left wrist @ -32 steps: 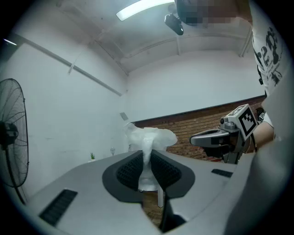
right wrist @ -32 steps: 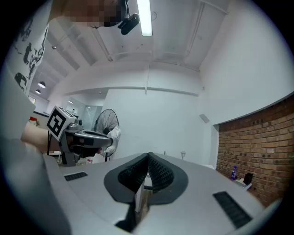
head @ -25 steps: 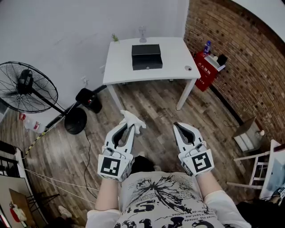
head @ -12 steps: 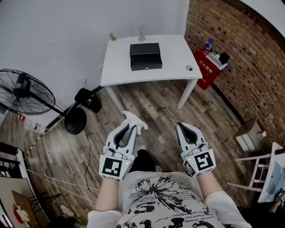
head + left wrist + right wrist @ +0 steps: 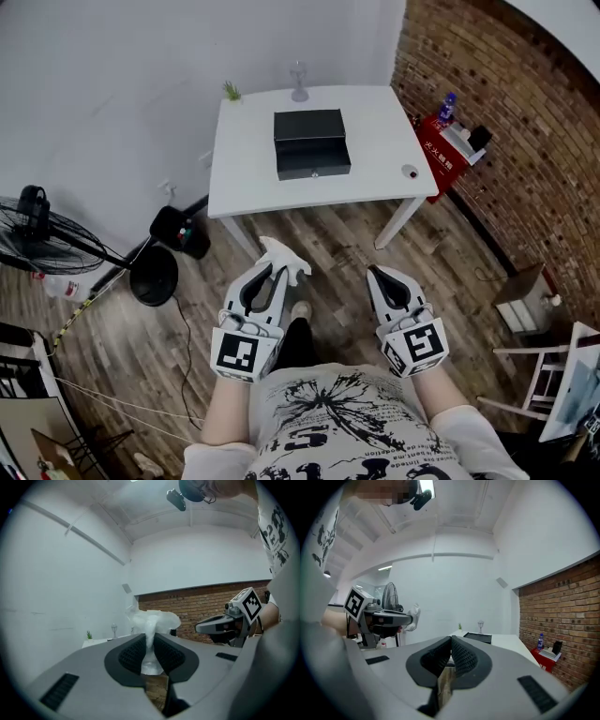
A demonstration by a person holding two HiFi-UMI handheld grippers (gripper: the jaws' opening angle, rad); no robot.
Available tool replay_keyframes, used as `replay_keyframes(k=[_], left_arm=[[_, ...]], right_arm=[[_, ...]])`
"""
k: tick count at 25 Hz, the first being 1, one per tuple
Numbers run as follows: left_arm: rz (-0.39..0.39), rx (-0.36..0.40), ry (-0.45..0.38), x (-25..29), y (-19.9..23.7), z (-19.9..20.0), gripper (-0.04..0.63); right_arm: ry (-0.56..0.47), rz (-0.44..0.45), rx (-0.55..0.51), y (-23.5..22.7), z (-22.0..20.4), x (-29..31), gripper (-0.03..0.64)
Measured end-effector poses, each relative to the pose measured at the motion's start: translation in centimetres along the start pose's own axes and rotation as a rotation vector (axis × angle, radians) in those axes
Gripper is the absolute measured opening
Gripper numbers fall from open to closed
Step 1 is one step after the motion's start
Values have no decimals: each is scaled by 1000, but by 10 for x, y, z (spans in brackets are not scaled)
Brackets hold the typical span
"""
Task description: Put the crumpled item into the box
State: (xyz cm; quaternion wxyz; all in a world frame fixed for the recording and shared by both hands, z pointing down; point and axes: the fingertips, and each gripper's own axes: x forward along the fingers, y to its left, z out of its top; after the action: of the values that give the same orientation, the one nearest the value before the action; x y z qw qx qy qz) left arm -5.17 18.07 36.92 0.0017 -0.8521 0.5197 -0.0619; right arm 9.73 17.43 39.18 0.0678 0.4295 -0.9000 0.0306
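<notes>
Ahead across the wooden floor (image 5: 450, 253), the white table (image 5: 375, 178) had drawn nearer within the last second. The black box (image 5: 311, 142) on its top was well apart from both grippers. The left gripper (image 5: 274, 272) was clamped on the crumpled white paper (image 5: 281, 253), carried above the floor. The right gripper (image 5: 377, 273) was closed on nothing. The approach looked under way, with the drop-in not yet done.

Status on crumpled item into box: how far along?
Done: pickup; the left gripper is shut on the crumpled white item. In hand: the item is held over the floor, short of the white table. Left: reach the black box on that table and drop it in. The right gripper is shut, empty.
</notes>
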Motion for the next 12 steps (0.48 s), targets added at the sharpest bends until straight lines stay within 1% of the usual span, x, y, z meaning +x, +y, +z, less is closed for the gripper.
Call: replay_keyframes(k=[2,6,8,9,12], left_arm=[[-20,2,-11,30,33,9,66],[-37,-19,-81,92,106,29,66],[-52,-19,-92,120,139,34,66],[-61,-11,-85,133,153,34,66],[-93,29,-21,167,188,26,66]], right_arm=[[10,-16,-1,-13,12,39,14],[15,-51,-18,-37,36,119,14],[17,-68,-26,-49,44,156,15],[19,-79,-28,-55,47,174,14],[29,-118,-21,-72,53,221,15]])
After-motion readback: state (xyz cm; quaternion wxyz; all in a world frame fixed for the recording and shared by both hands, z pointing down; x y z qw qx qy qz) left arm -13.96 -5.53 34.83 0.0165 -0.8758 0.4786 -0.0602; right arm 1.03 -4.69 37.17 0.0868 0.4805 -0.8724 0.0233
